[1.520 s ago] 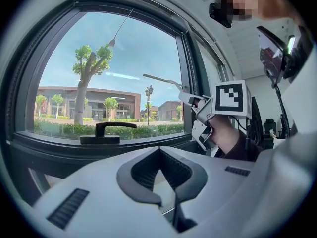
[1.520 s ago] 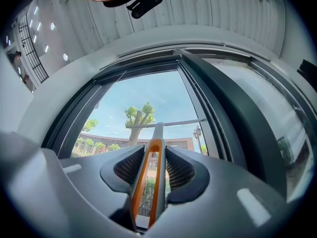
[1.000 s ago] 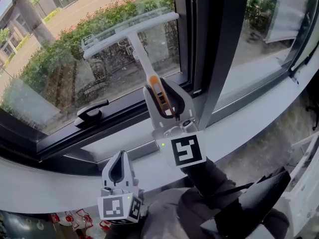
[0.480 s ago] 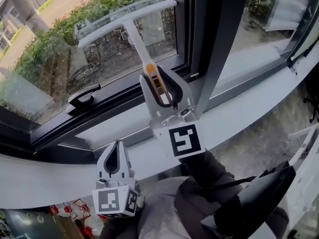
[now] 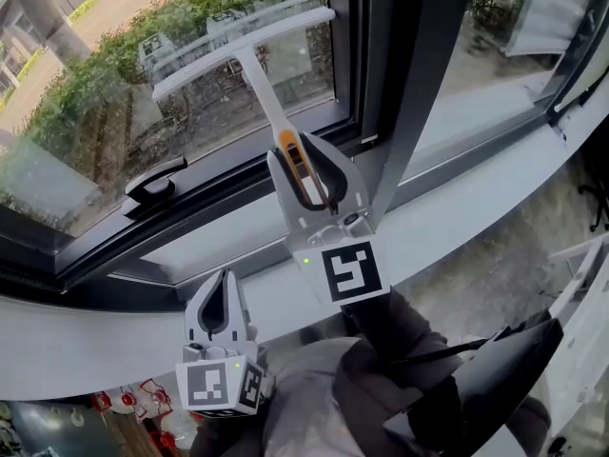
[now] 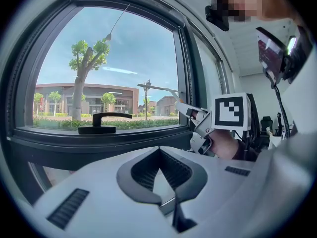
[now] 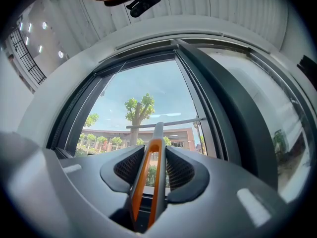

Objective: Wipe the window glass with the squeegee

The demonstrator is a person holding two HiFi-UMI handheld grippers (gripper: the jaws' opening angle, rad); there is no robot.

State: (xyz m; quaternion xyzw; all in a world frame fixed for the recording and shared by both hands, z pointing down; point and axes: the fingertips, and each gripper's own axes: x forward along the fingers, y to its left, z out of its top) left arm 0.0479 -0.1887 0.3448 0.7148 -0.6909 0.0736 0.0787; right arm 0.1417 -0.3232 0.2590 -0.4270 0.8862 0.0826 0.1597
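A white T-shaped squeegee (image 5: 245, 51) with an orange-striped handle (image 5: 293, 165) points up at the window glass (image 5: 114, 112). Its blade lies across the right part of the pane, with its reflection close beside it. My right gripper (image 5: 303, 165) is shut on the handle, just above the lower window frame. In the right gripper view the orange handle (image 7: 147, 177) runs between the jaws of the right gripper (image 7: 154, 150), and the blade (image 7: 166, 123) crosses the glass ahead. My left gripper (image 5: 225, 279) hangs low by the sill, shut and holding nothing, its jaws (image 6: 159, 152) meeting at the tip.
A black window handle (image 5: 152, 183) sits on the lower frame left of the squeegee, seen also as the handle (image 6: 99, 128) in the left gripper view. A dark mullion (image 5: 414, 93) stands right of the pane. A white sill (image 5: 457, 227) runs below.
The right gripper has slid the squeegee slightly right and down on the pane relative to the window handle. The left gripper has kept its place.
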